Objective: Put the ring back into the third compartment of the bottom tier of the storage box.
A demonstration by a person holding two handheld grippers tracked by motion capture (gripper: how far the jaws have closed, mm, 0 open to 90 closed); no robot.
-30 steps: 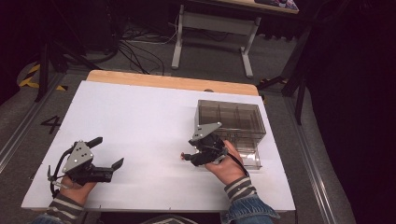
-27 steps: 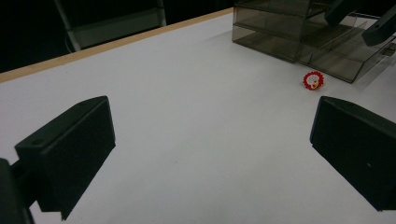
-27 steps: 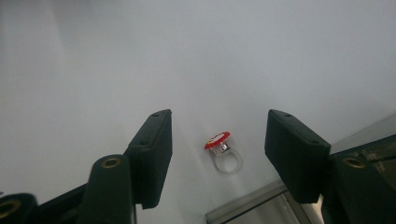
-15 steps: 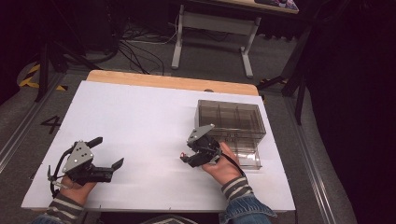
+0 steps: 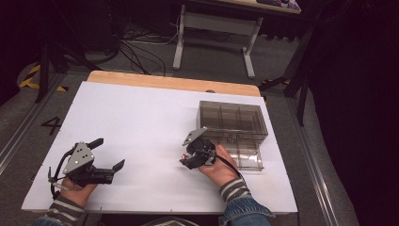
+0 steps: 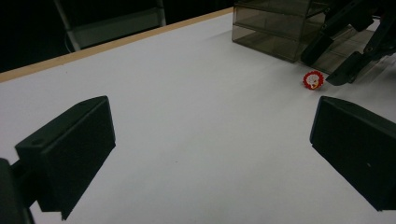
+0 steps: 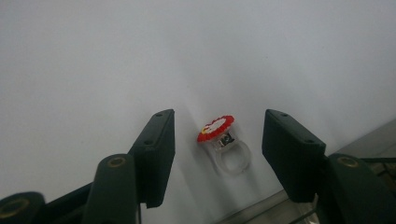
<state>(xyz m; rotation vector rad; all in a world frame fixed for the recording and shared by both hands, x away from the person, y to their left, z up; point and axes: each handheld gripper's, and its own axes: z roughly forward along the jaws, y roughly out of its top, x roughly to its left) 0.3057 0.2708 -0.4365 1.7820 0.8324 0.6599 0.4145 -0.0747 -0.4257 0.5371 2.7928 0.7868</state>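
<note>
A small ring [image 7: 219, 135] with a red flower top and a clear band lies on the white table [image 5: 141, 113]. It also shows as a red speck [image 5: 184, 156] in the high view and as the ring [image 6: 313, 80] in the left gripper view. My right gripper [image 7: 218, 114] points down over it, jaws half apart on either side of the ring, pads not touching it; the jaws have just been closing a little. From above, the right gripper [image 5: 185, 159] sits left of the drawer box. My left gripper [image 5: 110, 151] rests wide open near the front left, holding nothing.
A smoky clear drawer box [image 5: 233, 117] stands at the right, its bottom drawer [image 5: 247, 159] pulled out toward me, just right of my right hand. The same box [image 6: 271, 28] shows in the left gripper view. The table's far edge is a wooden strip [image 5: 174, 82].
My right gripper has sunk and shifted slightly left, away from the drawer, settling around the ring. The left gripper has stayed put.
</note>
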